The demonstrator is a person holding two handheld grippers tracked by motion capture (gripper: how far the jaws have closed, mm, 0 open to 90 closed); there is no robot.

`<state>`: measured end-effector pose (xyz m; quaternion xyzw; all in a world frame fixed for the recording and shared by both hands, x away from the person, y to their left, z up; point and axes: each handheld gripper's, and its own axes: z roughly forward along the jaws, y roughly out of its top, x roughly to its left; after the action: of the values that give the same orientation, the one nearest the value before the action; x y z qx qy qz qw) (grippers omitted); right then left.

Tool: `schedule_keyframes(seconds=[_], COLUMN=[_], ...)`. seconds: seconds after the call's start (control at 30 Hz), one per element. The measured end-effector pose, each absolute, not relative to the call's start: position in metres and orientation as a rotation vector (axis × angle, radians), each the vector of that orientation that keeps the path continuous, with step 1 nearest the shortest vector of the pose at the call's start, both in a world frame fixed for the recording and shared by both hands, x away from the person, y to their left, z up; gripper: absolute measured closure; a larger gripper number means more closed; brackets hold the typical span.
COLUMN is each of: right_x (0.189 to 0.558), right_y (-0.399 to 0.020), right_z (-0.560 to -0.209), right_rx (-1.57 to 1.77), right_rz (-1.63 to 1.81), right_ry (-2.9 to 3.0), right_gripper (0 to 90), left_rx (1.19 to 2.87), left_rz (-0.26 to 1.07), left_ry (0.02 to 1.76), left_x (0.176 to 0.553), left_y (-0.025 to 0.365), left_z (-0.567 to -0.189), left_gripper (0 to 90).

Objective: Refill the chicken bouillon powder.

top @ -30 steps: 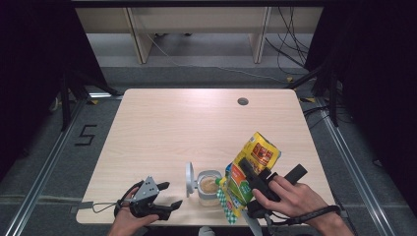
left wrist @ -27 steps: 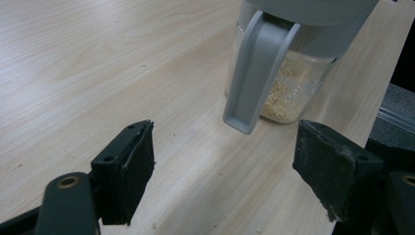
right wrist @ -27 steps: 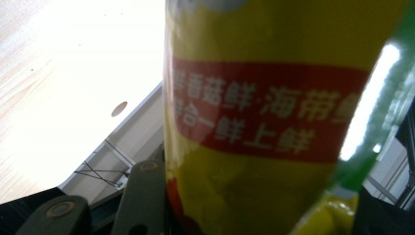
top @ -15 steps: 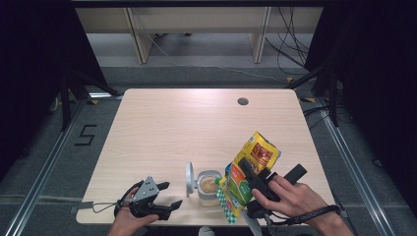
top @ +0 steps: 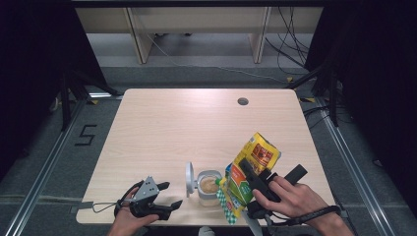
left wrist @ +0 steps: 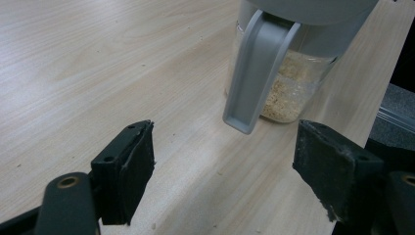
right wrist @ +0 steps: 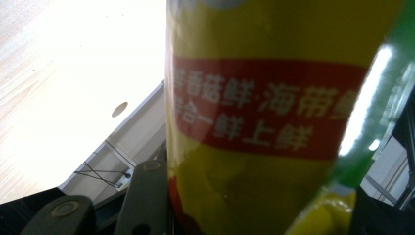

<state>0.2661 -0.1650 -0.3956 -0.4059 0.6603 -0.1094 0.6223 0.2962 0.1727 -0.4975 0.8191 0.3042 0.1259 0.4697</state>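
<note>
The pouch (top: pixel 255 169) is bright yellow with green edges, a red band bearing pale characters, and a green-and-white chequered strip at its lower end. The jar (top: pixel 208 187) is clear glass holding beige granules — its lid (top: pixel 189 176) and clasp grey. Both tools are black — left tool (top: pixel 169 194), right tool (top: pixel 253 184). The worktop (top: pixel 196 118) is pale wood grain.

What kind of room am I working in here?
Likely a lab recording bay, not a kitchen: a bare wooden table with a cable hole, dark curtains on both sides, and loose cables on the grey floor.
</note>
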Motion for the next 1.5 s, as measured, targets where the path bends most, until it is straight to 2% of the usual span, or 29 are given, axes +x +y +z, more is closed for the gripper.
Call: schedule_keyframes(seconds=[1.5], right_x=[0.2610], right_y=[-0.1637], right_z=[-0.3916], right_rx=[-0.967], right_rz=[-0.264], right_ry=[1.501], right_gripper=[61.5], left_rx=[2.007], left_rz=[0.303], left_ry=[0.745], left_x=[0.2962], left_y=[0.1722], left_z=[-0.4978], left_gripper=[22.6])
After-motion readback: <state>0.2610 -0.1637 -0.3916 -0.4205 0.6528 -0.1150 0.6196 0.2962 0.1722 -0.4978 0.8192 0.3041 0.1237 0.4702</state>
